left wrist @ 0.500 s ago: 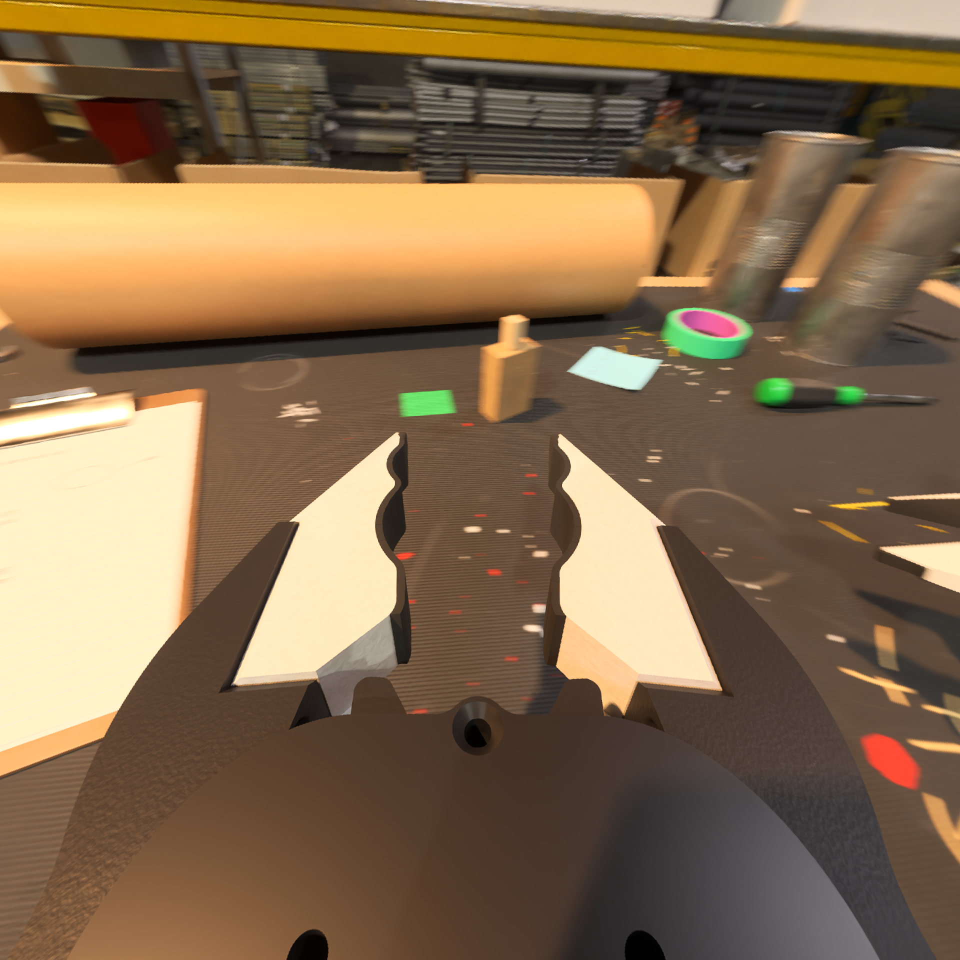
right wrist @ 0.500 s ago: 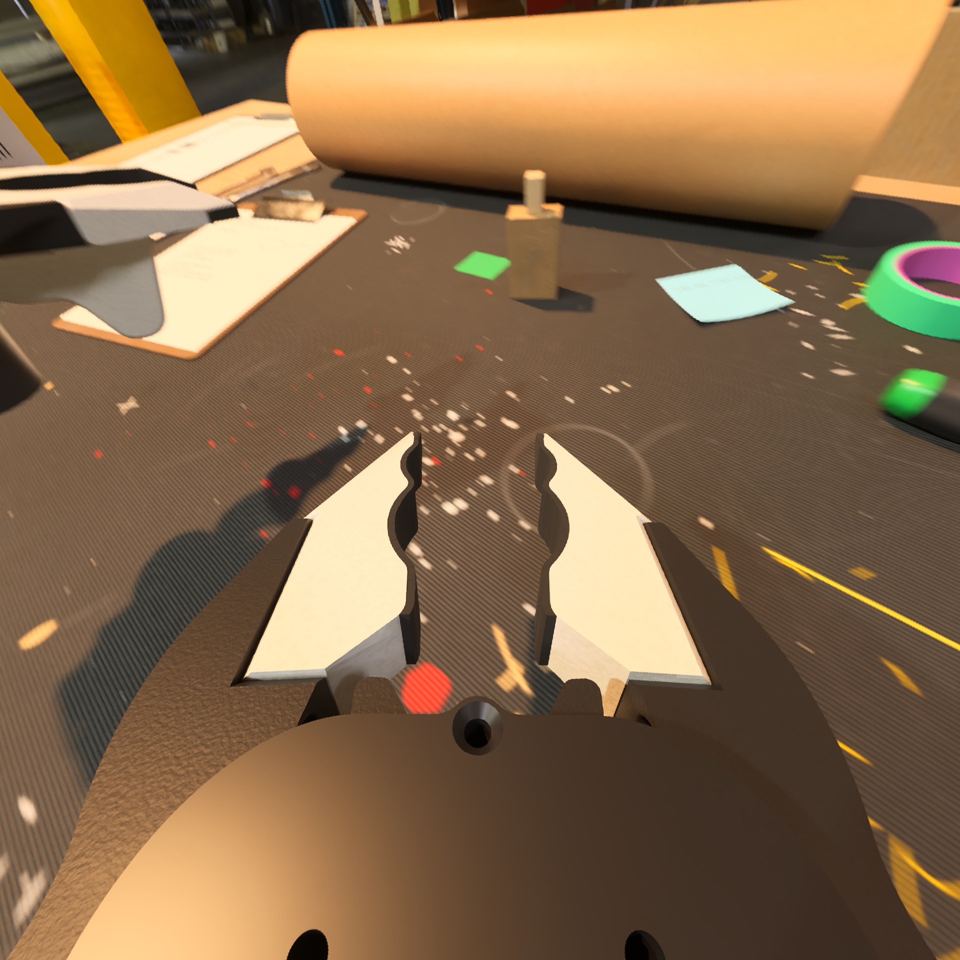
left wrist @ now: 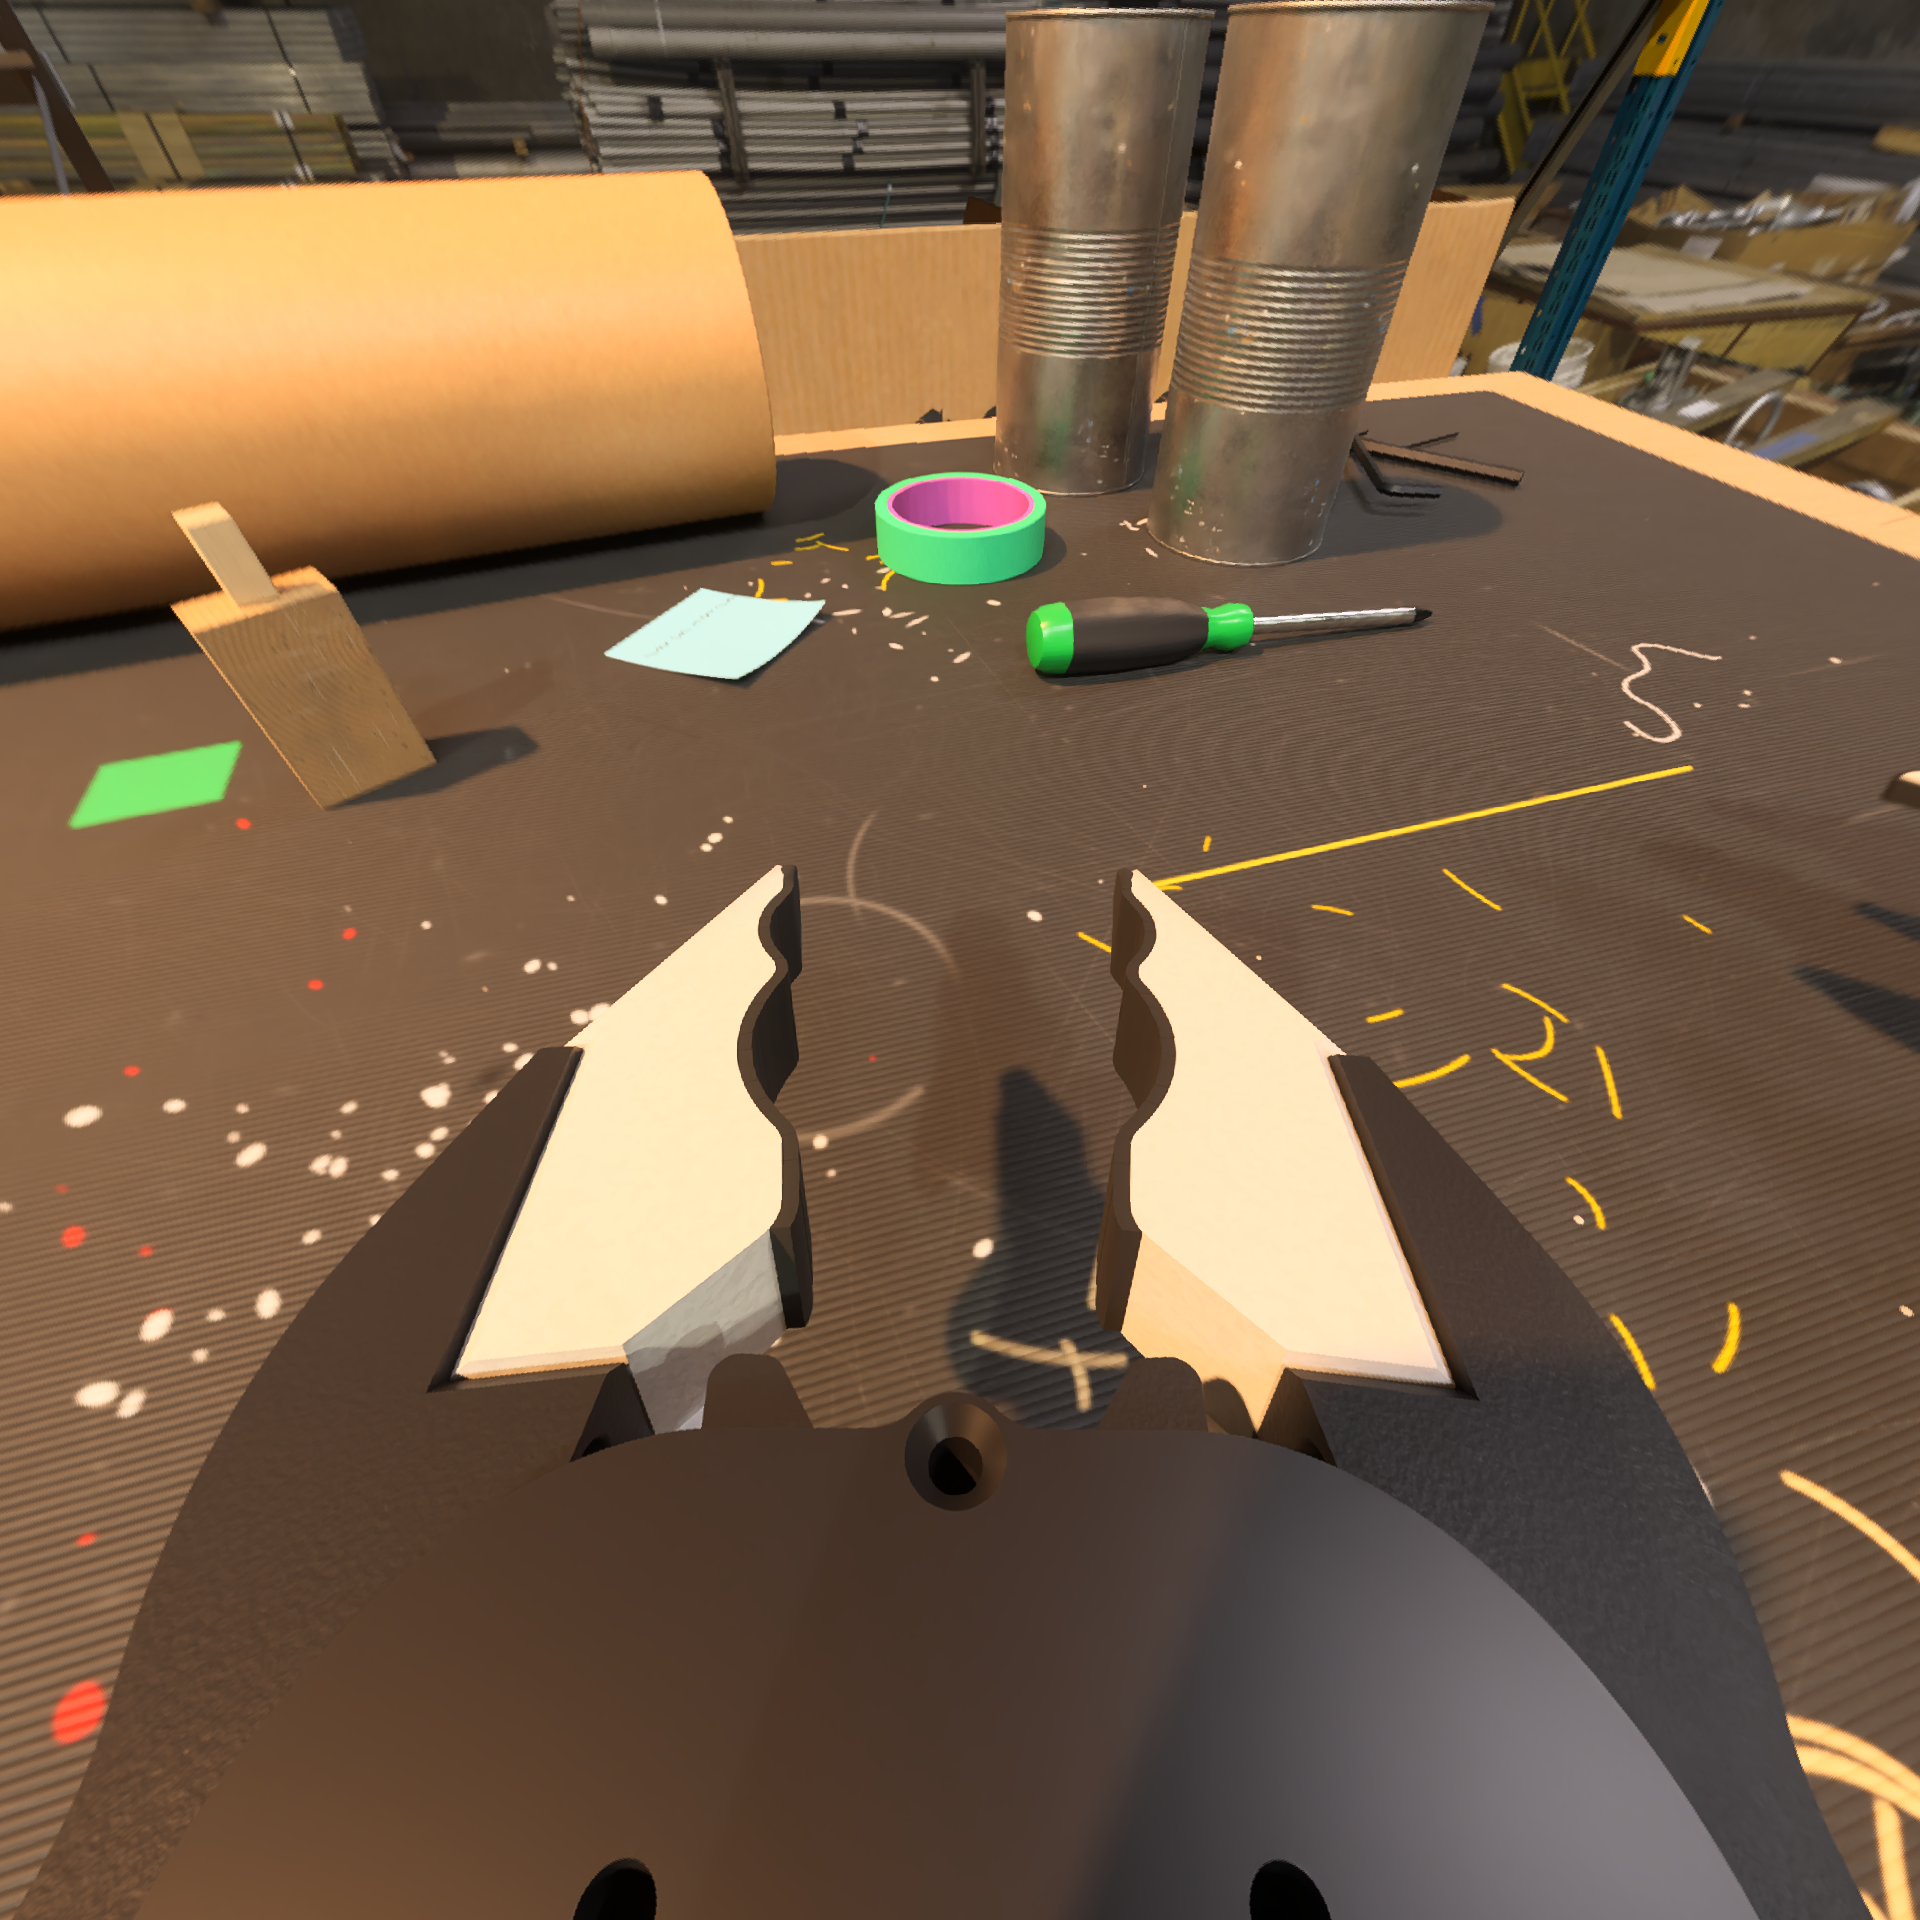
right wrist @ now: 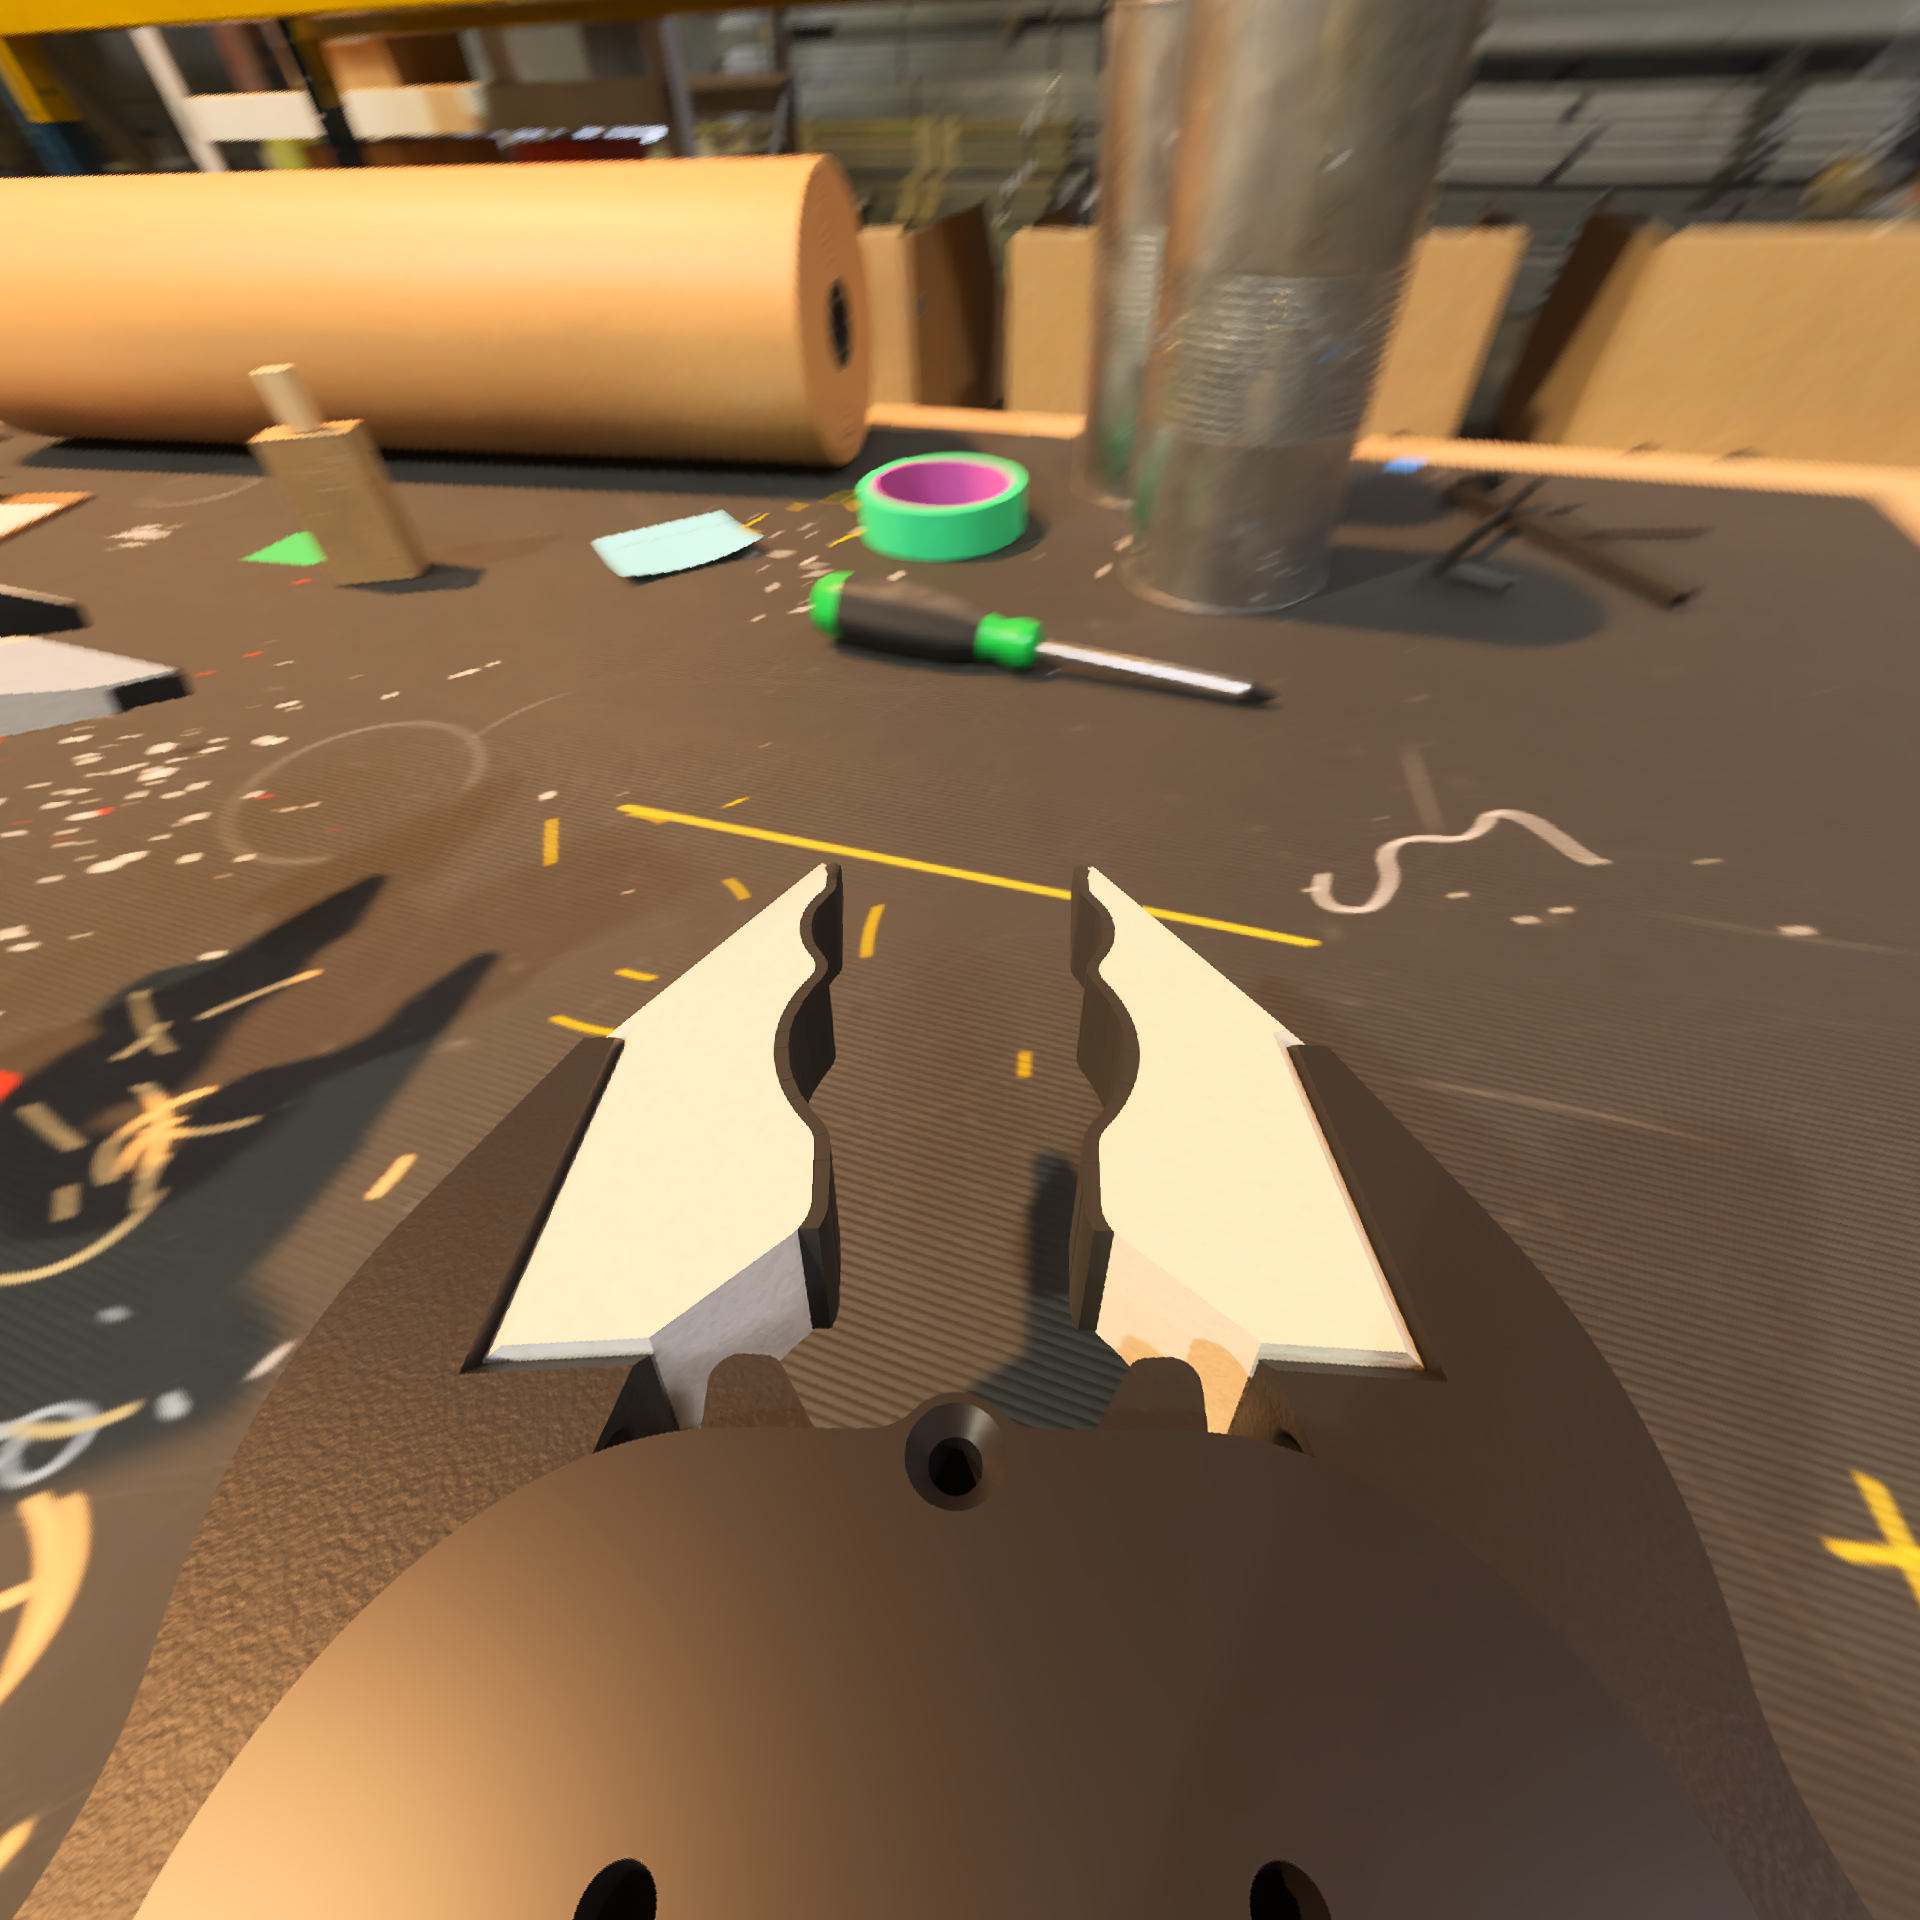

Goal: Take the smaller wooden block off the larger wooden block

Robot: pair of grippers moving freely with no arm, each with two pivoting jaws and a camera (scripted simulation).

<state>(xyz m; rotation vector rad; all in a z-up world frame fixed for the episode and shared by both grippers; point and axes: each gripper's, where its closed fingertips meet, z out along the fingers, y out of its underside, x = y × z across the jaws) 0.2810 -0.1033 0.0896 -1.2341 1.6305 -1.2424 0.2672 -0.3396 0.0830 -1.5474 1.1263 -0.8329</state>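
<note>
Warehouse racking (left wrist: 727, 94), cardboard boxes (right wrist: 1714, 322), dark paint-flecked worktable (left wrist: 1351, 748), warm light

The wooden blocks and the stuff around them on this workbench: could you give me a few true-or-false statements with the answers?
1. The smaller wooden block stands on top of the larger wooden block. True.
2. The left gripper is shut on the smaller block. False: its fingers are apart, holding nothing, well short of the blocks.
3. The tape roll is green outside and pink inside. True.
4. The screwdriver stands upright in a metal can. False: it lies flat on the table.
5. The right gripper is open and empty. True.
</note>
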